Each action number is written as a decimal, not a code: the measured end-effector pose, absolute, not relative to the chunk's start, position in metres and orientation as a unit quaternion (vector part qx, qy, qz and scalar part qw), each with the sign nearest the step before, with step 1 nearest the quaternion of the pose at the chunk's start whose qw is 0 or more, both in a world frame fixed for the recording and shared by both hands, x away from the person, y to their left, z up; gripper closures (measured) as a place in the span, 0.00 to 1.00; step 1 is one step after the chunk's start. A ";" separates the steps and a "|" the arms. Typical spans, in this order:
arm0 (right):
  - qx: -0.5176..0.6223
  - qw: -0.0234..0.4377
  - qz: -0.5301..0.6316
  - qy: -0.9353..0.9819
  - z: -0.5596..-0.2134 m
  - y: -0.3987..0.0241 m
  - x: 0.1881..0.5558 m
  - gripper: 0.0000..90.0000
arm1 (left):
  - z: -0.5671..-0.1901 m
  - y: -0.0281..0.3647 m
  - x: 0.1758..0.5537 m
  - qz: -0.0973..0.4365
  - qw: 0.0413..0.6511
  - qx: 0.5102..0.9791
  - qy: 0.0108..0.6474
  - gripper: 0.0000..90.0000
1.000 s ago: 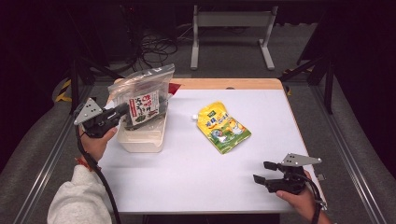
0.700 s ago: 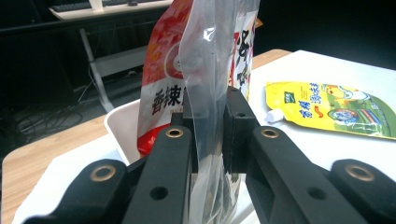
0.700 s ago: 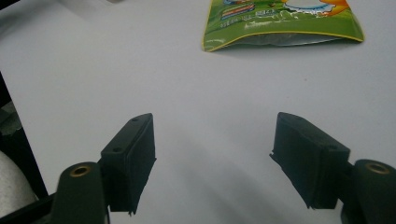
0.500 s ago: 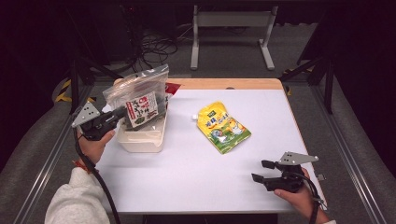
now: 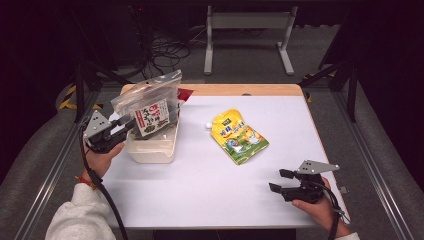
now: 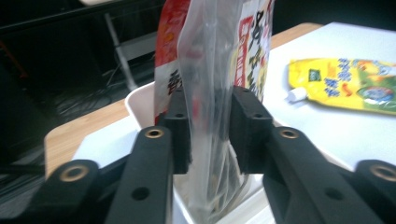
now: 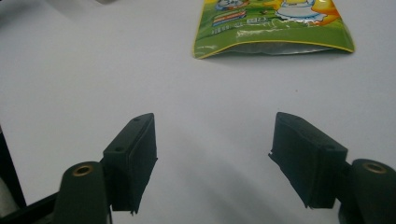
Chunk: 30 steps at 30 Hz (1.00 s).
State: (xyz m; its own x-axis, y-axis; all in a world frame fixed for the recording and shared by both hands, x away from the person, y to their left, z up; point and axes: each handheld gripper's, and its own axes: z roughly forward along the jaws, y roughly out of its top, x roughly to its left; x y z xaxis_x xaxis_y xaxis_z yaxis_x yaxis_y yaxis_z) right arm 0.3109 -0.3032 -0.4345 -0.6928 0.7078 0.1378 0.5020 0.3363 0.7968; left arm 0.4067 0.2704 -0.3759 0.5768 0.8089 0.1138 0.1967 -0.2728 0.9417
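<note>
A: Since a second ago the left gripper (image 5: 125,126) has drawn back a little toward the bench's left edge, and its fingers (image 6: 180,126) have just been opening.

B: Is the bag (image 5: 150,107) between them?

A: Yes. In the left gripper view the clear bag (image 6: 210,93) stands upright in the gap; the pads sit just beside it, and I can't tell that either presses it.

B: Where does the bag stand?

A: In the white tub (image 5: 150,147) at the bench's (image 5: 200,185) left side, its top rising well above the rim.

B: And the right gripper (image 5: 276,181)?

A: Near the front right corner, fingers (image 7: 133,158) wide with nothing between them, well apart from the yellow pouch (image 5: 237,135) lying flat mid-bench.
</note>
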 end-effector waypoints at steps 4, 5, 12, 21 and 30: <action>0.376 0.120 0.436 0.809 -0.434 -0.305 0.312 0.34 | -0.378 0.270 0.403 0.308 0.489 0.741 0.342 0.73; 0.375 0.123 0.437 0.808 -0.433 -0.305 0.312 0.34 | -0.378 0.270 0.402 0.309 0.487 0.742 0.342 0.71; 0.378 0.133 0.435 0.806 -0.431 -0.306 0.318 0.37 | -0.381 0.272 0.389 0.313 0.475 0.752 0.332 0.63; 0.377 0.137 0.436 0.805 -0.430 -0.306 0.325 0.42 | -0.384 0.275 0.380 0.314 0.471 0.749 0.343 0.53; 0.381 0.141 0.441 0.800 -0.424 -0.308 0.341 0.47 | -0.385 0.275 0.371 0.306 0.475 0.754 0.336 0.51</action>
